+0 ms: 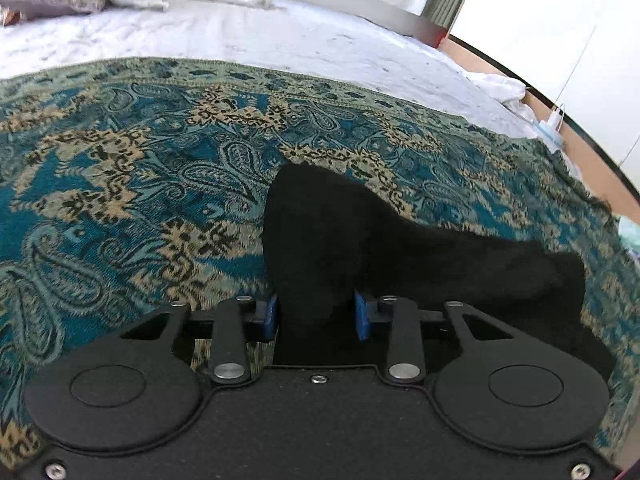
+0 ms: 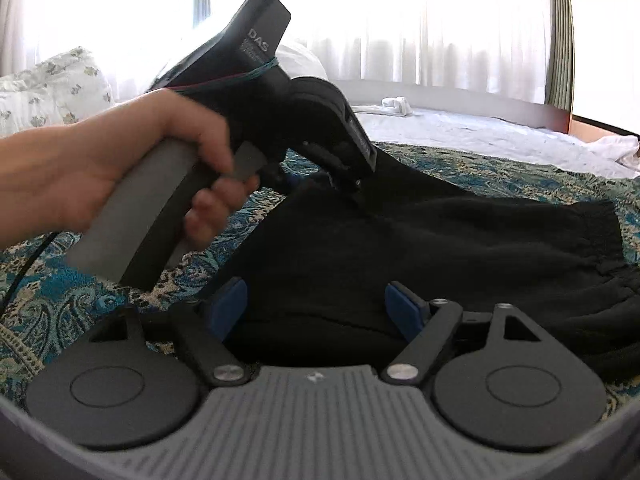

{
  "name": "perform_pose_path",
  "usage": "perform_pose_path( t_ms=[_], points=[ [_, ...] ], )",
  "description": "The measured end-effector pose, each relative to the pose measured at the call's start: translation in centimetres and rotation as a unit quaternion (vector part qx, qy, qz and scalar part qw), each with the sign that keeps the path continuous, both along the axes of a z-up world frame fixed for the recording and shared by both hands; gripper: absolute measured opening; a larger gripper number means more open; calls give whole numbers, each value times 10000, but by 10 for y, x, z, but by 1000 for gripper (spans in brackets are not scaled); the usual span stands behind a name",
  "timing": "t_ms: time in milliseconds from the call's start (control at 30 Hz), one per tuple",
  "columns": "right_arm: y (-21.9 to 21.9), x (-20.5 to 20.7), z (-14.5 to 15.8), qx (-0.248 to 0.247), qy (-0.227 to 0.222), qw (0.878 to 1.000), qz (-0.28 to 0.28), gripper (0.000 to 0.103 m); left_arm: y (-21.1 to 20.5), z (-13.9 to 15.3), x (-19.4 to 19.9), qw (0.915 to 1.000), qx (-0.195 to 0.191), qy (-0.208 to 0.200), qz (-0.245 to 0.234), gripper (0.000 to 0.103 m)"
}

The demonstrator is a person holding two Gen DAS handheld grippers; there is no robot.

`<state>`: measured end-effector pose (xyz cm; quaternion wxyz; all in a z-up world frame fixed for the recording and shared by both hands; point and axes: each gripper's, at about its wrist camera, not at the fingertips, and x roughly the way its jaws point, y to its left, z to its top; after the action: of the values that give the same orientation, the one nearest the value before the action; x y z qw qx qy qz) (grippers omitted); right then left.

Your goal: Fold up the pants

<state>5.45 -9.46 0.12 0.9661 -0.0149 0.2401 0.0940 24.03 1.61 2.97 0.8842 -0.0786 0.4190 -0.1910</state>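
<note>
Pants pinched in left hand-held gripper; right hand-held gripper spread wide over them.

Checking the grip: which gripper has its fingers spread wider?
The right gripper: its blue pads stand wide apart over the pants. The left gripper sits narrower, fabric between its pads.

Blown-out window backlight, fisheye-bent edges
</note>
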Motion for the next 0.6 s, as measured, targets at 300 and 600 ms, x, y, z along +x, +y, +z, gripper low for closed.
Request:
perform_pose_path(
  t_ms=[300,600],
  points=[
    [-7,2,-2,137,24,9999,58,85,1,1,44,9996,-61,168,230,33],
    [-7,1,-3,167,6,9998,83,85,-16,-1,66,9990,286,25,334,27]
  ],
)
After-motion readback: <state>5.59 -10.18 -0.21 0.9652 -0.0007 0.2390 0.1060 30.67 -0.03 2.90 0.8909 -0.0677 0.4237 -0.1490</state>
